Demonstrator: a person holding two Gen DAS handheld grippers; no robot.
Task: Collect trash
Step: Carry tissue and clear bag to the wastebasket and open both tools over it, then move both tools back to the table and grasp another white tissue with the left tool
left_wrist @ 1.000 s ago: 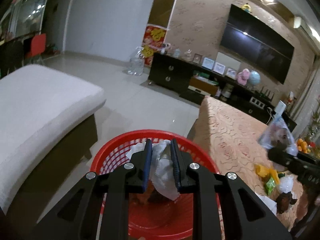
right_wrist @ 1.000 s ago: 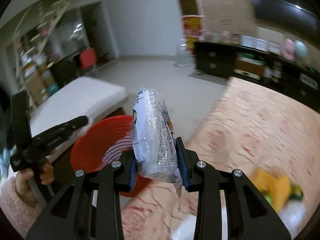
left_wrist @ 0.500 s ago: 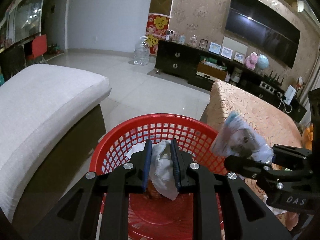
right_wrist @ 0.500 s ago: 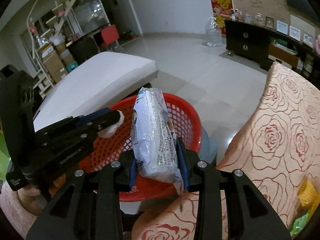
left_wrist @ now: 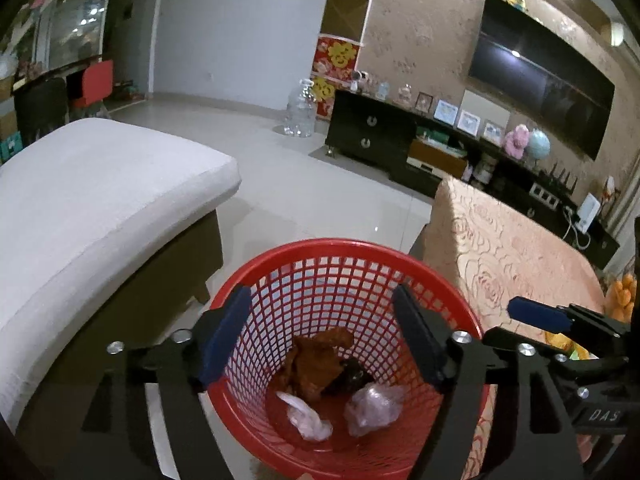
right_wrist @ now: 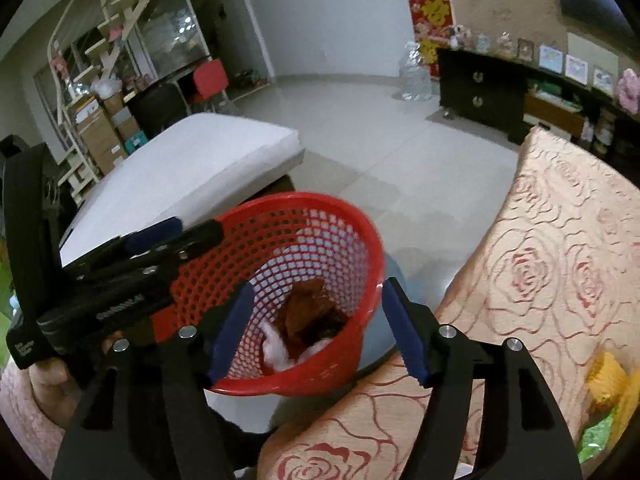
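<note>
1. The rose-patterned peach tablecloth (right_wrist: 560,280) covers the table beside the bin.
2. The red plastic mesh wastebasket (left_wrist: 340,248) stands on the floor.
3. The left gripper (left_wrist: 320,332) and right gripper (right_wrist: 316,328), jaws just opened wide, hold nothing.
4. Crumpled white tissue (left_wrist: 306,416), a clear wrapper (left_wrist: 372,404) and brown scraps (left_wrist: 316,360) lie inside the wastebasket.

Black tongs (left_wrist: 320,336) with blue pads, silver screws; fuzzy pink sleeve (right_wrist: 20,412).

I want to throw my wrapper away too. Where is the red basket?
The red basket sits on the floor in both views, between the white cushioned seat on its left and the rose-patterned table on its right.
</note>
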